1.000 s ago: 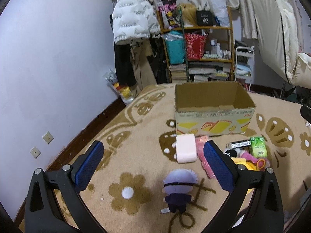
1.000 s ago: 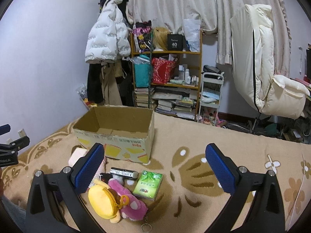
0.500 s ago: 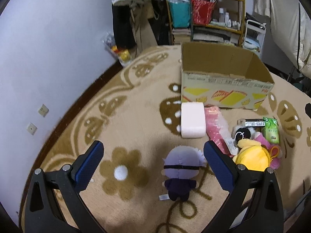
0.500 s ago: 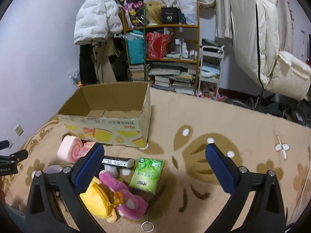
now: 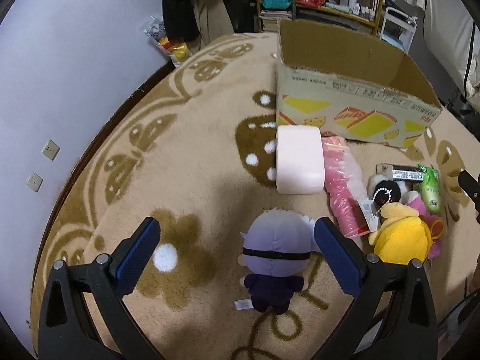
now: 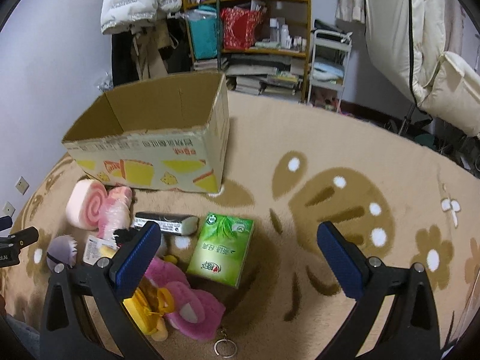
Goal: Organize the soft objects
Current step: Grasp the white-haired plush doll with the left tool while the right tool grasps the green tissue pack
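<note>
My left gripper [image 5: 237,240] is open just above a purple-haired plush doll [image 5: 277,255] lying on the carpet; its right finger is beside the doll's head. A pink roll cushion [image 5: 300,159], a pink wrapped bundle [image 5: 342,192], a yellow plush [image 5: 402,240] and a green tissue pack [image 5: 430,186] lie to the right. The open cardboard box [image 5: 354,90] stands behind them. My right gripper [image 6: 237,243] is open above the green tissue pack [image 6: 222,249], with a pink plush [image 6: 192,306] and the yellow plush [image 6: 147,309] by its left finger.
A black and silver tube [image 6: 165,223] lies by the roll cushion [image 6: 87,207]. A cluttered shelf [image 6: 258,30] and a white cart [image 6: 330,60] stand behind the box [image 6: 150,138]. A cream chair [image 6: 444,84] is at the right. The wall [image 5: 60,60] runs along the left.
Both grippers have tipped downward and come lower toward the carpet. The left one has closed in over the purple-haired doll; the right one is nearer the tissue pack.
</note>
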{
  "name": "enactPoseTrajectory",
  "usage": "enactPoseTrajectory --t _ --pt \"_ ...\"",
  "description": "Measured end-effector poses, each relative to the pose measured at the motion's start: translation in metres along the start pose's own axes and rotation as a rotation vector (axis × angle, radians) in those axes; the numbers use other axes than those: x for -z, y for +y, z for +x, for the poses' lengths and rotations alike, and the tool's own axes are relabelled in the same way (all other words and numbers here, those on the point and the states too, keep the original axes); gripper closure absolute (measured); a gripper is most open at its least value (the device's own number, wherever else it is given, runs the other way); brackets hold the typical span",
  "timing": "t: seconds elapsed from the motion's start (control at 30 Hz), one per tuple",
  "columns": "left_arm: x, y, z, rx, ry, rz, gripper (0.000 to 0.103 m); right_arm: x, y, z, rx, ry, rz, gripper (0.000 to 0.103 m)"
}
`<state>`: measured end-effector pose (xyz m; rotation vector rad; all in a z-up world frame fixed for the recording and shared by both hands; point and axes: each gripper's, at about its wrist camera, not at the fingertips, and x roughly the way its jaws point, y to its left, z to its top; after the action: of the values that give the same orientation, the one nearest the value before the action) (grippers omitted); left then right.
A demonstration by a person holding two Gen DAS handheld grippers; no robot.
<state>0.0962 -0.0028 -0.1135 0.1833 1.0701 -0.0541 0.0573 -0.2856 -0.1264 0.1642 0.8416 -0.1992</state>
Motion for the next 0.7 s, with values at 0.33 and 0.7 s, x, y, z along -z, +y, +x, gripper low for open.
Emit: enactPoseTrajectory --t 0.33,0.7 --pt "-0.002 -0.021 0.032 0.007 0.070 0.064 0.002 0.008 0.001 0.039 0.023 0.093 -0.026 0.000" --pt "0.005 -0.034 0.071 0.049 0.219 0.108 0.002 0.009 0.002 0.066 0.017 0.187 -0.055 0.001"
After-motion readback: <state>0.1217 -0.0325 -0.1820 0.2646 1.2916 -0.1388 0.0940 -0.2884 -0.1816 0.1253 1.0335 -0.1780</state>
